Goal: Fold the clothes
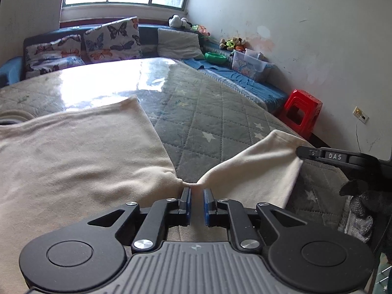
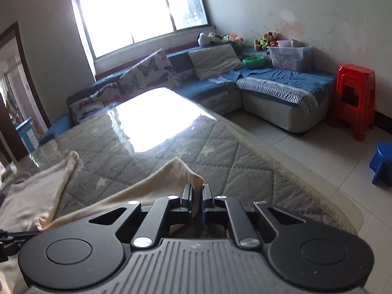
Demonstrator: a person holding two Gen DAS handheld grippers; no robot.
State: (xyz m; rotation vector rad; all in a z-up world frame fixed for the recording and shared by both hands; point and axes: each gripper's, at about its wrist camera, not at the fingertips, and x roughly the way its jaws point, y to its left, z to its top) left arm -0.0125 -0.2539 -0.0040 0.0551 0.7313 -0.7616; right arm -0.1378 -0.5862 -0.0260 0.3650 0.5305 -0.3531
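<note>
Quilted grey table cover (image 1: 220, 112) lay under a cream garment (image 1: 80, 152).
Left gripper (image 1: 196, 191) pinched its bunched middle; right gripper (image 2: 196, 188) clamped a sleeve corner.

- One cream cotton garment (image 1: 80, 147) on the quilted worktop (image 1: 220, 112).
- Two black two-finger grippers: left (image 1: 196, 191), right (image 2: 196, 188).
- Two butterfly-print cushions (image 1: 112, 39).
- One grey cushion (image 2: 215, 60).
- One red plastic stool (image 2: 355, 98).
- One blue plastic stool (image 2: 383, 163).
- One clear plastic storage box (image 2: 290, 55).
- One green bowl (image 1: 215, 57).
</note>
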